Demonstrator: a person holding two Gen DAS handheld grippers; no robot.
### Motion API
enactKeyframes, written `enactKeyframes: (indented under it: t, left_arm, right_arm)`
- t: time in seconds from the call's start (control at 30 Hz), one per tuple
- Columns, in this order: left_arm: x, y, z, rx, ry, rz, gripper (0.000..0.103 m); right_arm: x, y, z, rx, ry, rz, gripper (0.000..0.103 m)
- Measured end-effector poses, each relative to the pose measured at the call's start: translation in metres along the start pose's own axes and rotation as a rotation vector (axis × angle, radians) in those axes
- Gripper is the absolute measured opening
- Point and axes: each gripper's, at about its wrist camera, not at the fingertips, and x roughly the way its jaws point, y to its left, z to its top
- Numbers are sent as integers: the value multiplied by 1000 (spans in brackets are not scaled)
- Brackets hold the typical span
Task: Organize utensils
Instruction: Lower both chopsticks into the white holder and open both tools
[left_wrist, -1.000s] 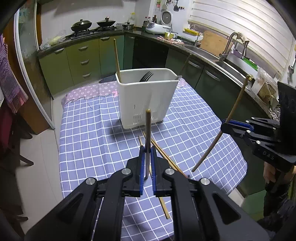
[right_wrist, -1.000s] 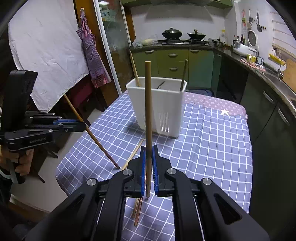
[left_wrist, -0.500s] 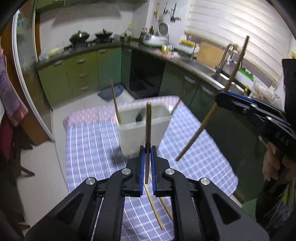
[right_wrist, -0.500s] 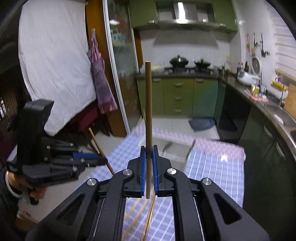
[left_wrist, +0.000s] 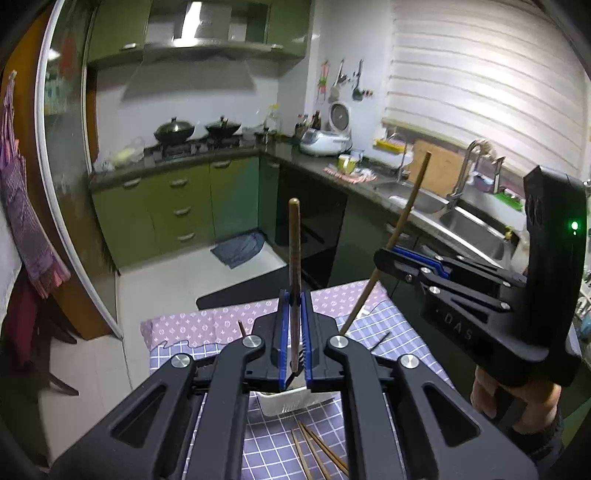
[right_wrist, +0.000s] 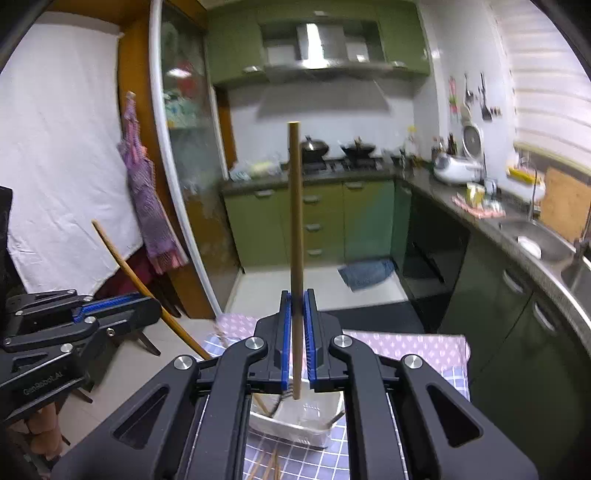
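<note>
Above the white basket (right_wrist: 295, 417) on the table, the left gripper (left_wrist: 294, 332) and right gripper (right_wrist: 296, 332) are each squeezing one chopstick (right_wrist: 295, 221). Next, I think, they must lower them in gently.

A home kitchen: green cabinets (right_wrist: 314, 221) under a far counter with woks on a gas stove (left_wrist: 192, 142), a range hood (right_wrist: 321, 55) above, and a steel sink (left_wrist: 469, 225) at right.
</note>
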Motion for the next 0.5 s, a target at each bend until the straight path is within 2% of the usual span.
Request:
enactKeyframes:
  t: [0.13,0.27,0.4,0.5]
  left_arm:
    - [36,8,-14,-14,60,25,6]
    - [60,14,-35,-32,128,31,6]
    - [68,22,-42,-40,158,38,7]
    - [59,22,-42,-43,150,37,7]
  right_arm:
    - [35,-7,-24,-5,76,-11,8]
    - [51,-8,-40,-15,109,-5,8]
    - [49,-8,-44,-25,109,-4,12]
    - [26,-2,-43,-41,68,-1,13]
